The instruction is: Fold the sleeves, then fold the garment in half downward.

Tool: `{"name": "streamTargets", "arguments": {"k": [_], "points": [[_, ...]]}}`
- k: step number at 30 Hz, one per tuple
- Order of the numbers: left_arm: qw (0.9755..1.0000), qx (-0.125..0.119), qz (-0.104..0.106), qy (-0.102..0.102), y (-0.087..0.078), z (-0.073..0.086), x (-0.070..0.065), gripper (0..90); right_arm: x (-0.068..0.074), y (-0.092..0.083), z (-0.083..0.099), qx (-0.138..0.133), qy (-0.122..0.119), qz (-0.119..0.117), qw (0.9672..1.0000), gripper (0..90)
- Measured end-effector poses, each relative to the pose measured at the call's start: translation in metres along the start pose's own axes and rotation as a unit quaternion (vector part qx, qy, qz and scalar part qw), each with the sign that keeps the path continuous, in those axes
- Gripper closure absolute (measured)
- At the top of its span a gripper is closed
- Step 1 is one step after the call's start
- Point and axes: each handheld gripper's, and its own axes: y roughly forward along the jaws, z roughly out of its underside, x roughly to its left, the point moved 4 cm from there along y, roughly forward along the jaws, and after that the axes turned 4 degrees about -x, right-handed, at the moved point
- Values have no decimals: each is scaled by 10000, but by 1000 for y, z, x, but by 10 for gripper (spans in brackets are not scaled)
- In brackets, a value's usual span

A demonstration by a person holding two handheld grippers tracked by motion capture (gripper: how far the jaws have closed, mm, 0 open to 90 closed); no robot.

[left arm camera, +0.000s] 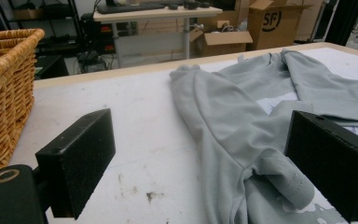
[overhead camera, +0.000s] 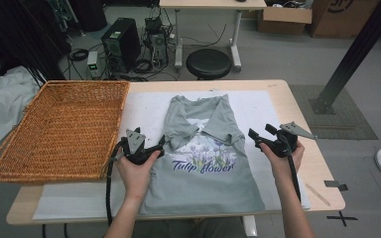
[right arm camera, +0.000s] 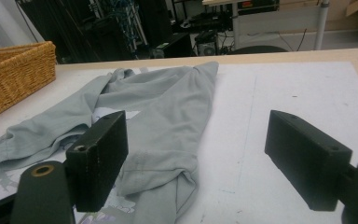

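A: Where does the grey T-shirt [overhead camera: 206, 163] lie?

B: Flat on the white mat [overhead camera: 263, 106] that covers the surface [overhead camera: 302, 124], print side up, hem toward the person. Both sleeves are folded inward across the chest, and below them the flower print with the words "Tulip flower" shows.

A: And the left gripper [overhead camera: 155, 148]?

B: The person's left hand [overhead camera: 136, 171] holds it at the shirt's left edge, about level with the print. In the left gripper view its fingers [left arm camera: 77, 161] stand wide apart; one is over bare mat, the other over the cloth, with the folded sleeve and its cuff between them. Nothing is pinched.

A: The right gripper [overhead camera: 258, 138]?

B: It sits in the right hand [overhead camera: 283, 158] just off the shirt's right edge. Its fingers [right arm camera: 98, 158] are spread wide too, one over the folded right sleeve, the other over bare mat, and neither presses on the cloth.

A: What else is nearby?

B: A wicker basket [overhead camera: 59, 129] stands at the left end of the surface, just beside the mat and apart from the shirt. Beyond the far edge, a black stool [overhead camera: 208, 63] stands on the floor.
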Motion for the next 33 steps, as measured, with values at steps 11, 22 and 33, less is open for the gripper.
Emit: {"name": "streamTargets", "arguments": {"k": [11,22,33], "points": [[10000,-38,38,1,-1,-1,-2,91,0,-3,1,16,31,29,10000,193],[10000,-69,63,6,-1,-2,-2,91,-2,-7,-1,-27,29,62,10000,183],[9999,-115,76,-41,1,-9,-3,93,-4,-9,-3,-65,20,47,10000,185]]}}
